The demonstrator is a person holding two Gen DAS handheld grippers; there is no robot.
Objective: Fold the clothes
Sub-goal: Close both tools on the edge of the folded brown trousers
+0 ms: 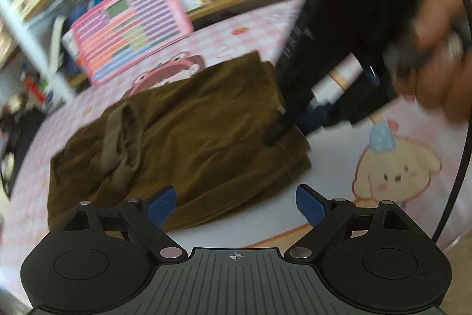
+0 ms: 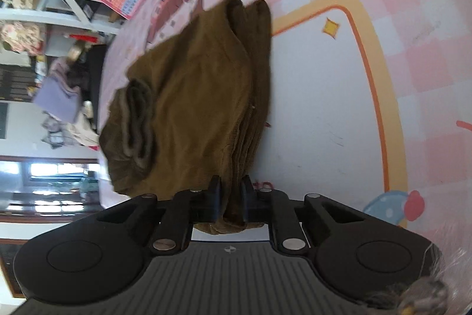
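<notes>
Right wrist: brown garment (image 2: 188, 96) between jaws.

A pink-and-white checked cartoon-print mat (image 1: 392, 167) carries a folded brown corduroy garment (image 1: 191, 138) just ahead of the left tool's fingers, and a pink rectangular chart board (image 1: 129, 28) lies farther beyond it.

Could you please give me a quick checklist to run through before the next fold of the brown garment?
1. Right gripper shut on garment edge: ok.
2. Left gripper open, nothing between its fingers: ok.
3. Left gripper on the garment: not ok, it is short of the near edge.
4. Garment flat: not ok, a bunched part lies on top.
5. Mat beside the garment bare: ok.
6. Layers caught by right gripper: cannot tell.
</notes>
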